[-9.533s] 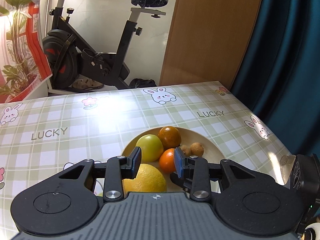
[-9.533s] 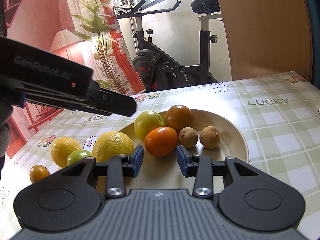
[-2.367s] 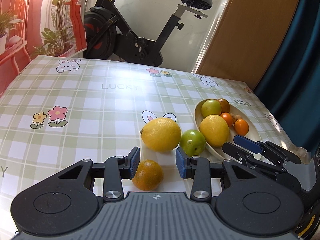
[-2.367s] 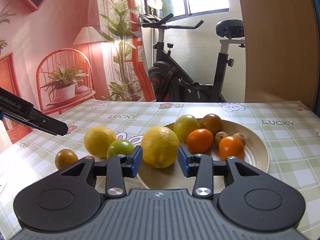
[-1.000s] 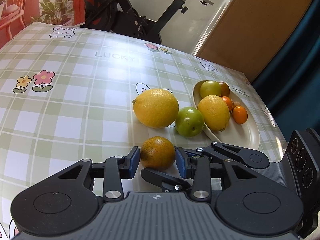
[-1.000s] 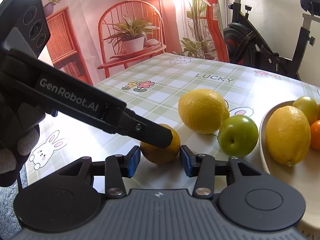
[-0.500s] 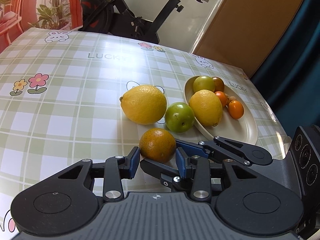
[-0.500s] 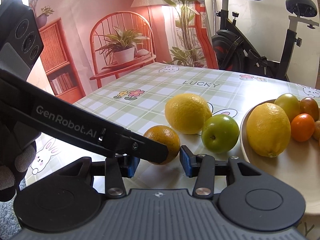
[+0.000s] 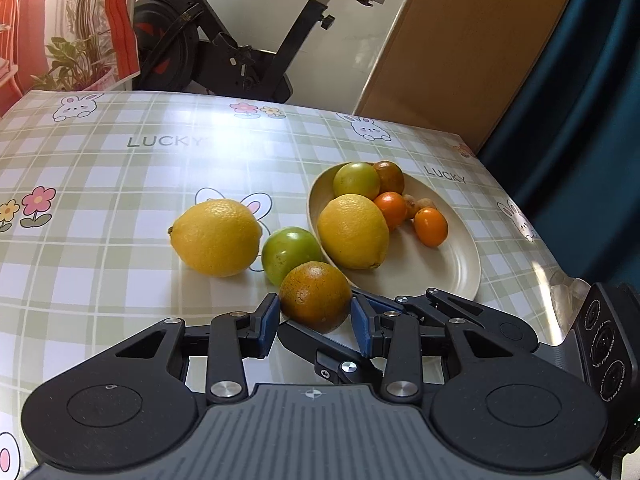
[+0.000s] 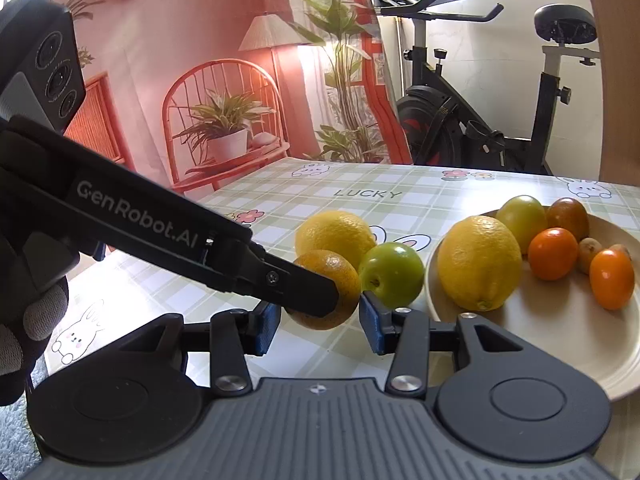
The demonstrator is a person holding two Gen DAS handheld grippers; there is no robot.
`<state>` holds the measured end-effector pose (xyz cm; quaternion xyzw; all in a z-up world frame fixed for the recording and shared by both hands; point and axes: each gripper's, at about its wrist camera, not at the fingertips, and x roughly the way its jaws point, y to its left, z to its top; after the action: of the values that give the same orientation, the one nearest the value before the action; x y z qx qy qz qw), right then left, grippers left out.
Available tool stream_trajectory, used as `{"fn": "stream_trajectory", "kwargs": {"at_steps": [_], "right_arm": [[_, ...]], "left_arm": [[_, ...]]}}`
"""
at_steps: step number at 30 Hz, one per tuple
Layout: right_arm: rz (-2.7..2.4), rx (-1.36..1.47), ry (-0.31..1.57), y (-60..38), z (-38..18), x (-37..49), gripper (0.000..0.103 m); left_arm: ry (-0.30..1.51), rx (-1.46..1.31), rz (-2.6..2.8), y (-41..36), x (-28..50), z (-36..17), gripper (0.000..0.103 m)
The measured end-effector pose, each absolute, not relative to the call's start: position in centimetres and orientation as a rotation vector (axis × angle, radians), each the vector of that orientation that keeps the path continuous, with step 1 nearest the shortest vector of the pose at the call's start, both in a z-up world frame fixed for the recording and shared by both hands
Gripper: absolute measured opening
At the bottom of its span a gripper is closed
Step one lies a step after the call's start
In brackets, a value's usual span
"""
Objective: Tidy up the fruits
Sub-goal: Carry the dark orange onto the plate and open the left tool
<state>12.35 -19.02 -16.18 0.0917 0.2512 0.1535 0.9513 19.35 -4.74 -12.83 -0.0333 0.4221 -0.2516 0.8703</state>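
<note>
Brownish orange | between left tongs, pinched | right tongs spread around it

Green-checked tablecloth; cream plate; yellow lemon.

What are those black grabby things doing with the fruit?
A person is sorting fruit with a tool in each hand. The left tool seems to be pinching a dark orange and holding it just in front of the plate. The right tool is open and close beside it, gripping nothing. A lemon and a green fruit wait on the table, while the plate already has several fruits in it.
</note>
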Motion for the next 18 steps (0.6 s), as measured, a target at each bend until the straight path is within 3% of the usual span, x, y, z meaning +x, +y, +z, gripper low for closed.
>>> {"fn": "stream_trajectory", "kwargs": {"at_steps": [18], "right_arm": [[0.063,0.303,0.411,-25.7,-15.2,9.8,0.046]], "left_arm": [[0.853,0.073,-0.64,-14.1,21.1,-11.5,0.041]]}}
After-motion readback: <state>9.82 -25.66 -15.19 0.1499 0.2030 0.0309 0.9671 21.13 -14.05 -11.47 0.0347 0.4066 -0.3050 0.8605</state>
